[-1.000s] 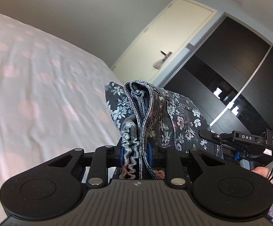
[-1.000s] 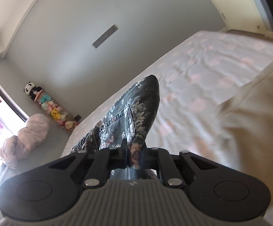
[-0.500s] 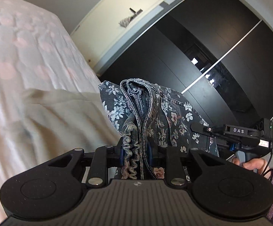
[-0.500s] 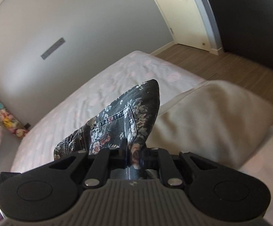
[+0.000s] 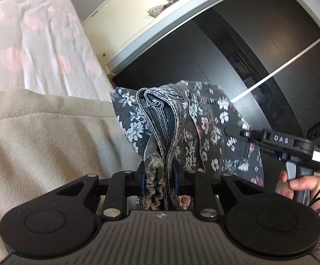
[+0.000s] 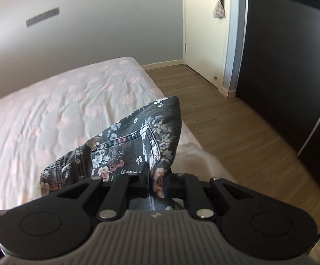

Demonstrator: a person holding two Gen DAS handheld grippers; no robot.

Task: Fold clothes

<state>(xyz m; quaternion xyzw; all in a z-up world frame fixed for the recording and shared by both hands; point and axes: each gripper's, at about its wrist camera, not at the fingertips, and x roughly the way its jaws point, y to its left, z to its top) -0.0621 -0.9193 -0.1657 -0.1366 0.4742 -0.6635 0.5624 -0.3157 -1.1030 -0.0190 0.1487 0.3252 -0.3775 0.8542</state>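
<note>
Above the bed's corner (image 6: 146, 75), both grippers, left (image 5: 160, 174) and right (image 6: 156, 180), stay clamped on floral jeans (image 6: 137, 145), now swung toward open floor (image 6: 226, 132).

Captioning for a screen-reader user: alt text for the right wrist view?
The right hand-held gripper is shut on floral denim jeans, held above a bed with a pink-spotted cover; beyond are a wood floor and cream door.

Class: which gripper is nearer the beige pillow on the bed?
Left. The left gripper sits right beside the beige pillow; the right gripper is beyond the floral jeans, farther away.
</note>
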